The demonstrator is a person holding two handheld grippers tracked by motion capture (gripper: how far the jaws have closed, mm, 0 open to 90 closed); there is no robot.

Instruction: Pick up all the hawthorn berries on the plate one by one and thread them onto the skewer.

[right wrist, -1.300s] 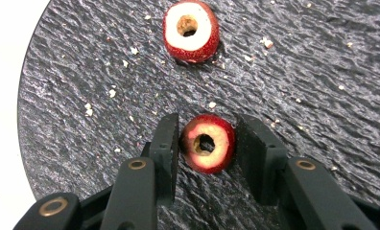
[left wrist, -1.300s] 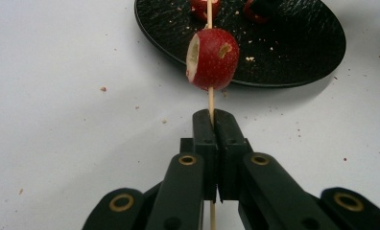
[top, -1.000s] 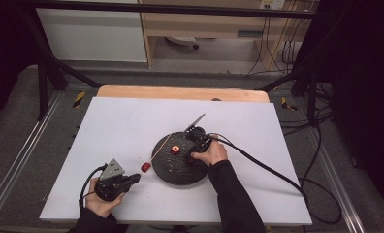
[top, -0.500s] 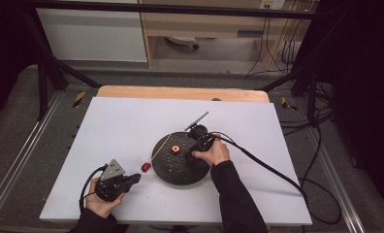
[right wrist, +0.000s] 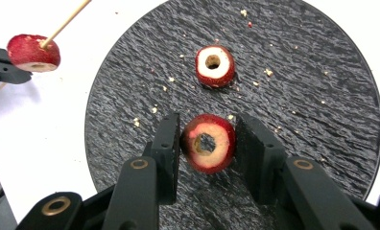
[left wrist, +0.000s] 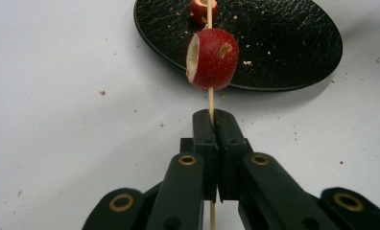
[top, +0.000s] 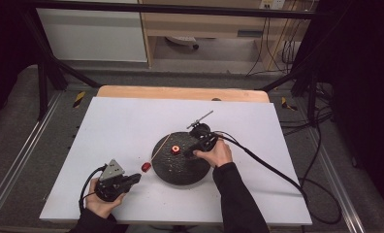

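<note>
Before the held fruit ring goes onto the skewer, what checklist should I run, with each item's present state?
1. Left gripper shut on thin wooden skewer: ok.
2. Right gripper shut on cored red fruit ring: ok.
3. Ring's hole unobstructed: ok.
4. Hole lined up with skewer tip: not ok, they are apart.
5. First red fruit piece seated on skewer: ok.
6. Spare cored piece resting on round black textured plate: ok.

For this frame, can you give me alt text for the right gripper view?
The right gripper holds a cored red fruit piece between its two black jaws, above a round black plate. A second cored piece lies on the plate, and at top left a third sits on a wooden skewer.
</note>
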